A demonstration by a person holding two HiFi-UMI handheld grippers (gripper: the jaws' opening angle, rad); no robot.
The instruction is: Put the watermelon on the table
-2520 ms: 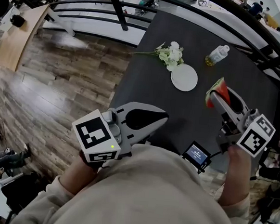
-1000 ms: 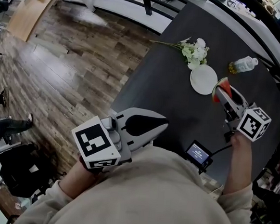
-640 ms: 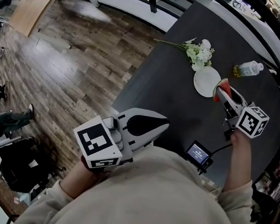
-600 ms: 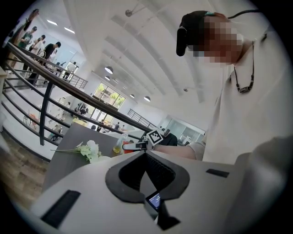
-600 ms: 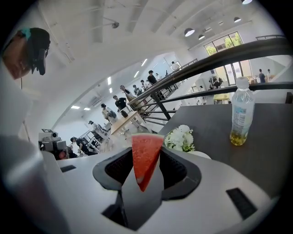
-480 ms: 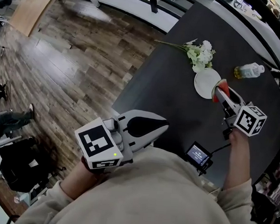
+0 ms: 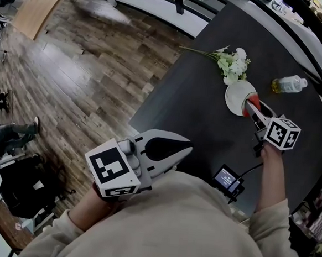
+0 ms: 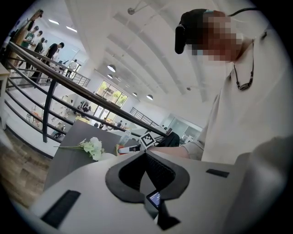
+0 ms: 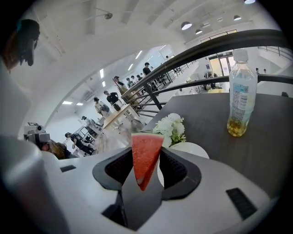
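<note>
Okay, wooden floor lies to the left of both jaws, and the dark table spreads ahead of them. Your left gripper is held close to your chest at the table's near edge, well back from everything on the top; its jaws are together at the tips with nothing between them. Your right gripper reaches out over the table, pointing down, jaws clamped on the watermelon slice. The slice stands between the pads with its red point toward the gripper body and its rind edge at the jaw tips. The white plate sits just beyond the right jaws' tips, and in the head view the slice overlaps the plate's near rim; you can't tell whether it touches. White flowers lie past the plate, farther out from the jaws. The clear bottle with yellowish liquid is beyond the jaws and off to their right. A small lit screen sits behind the right jaws, near your wrist.
</note>
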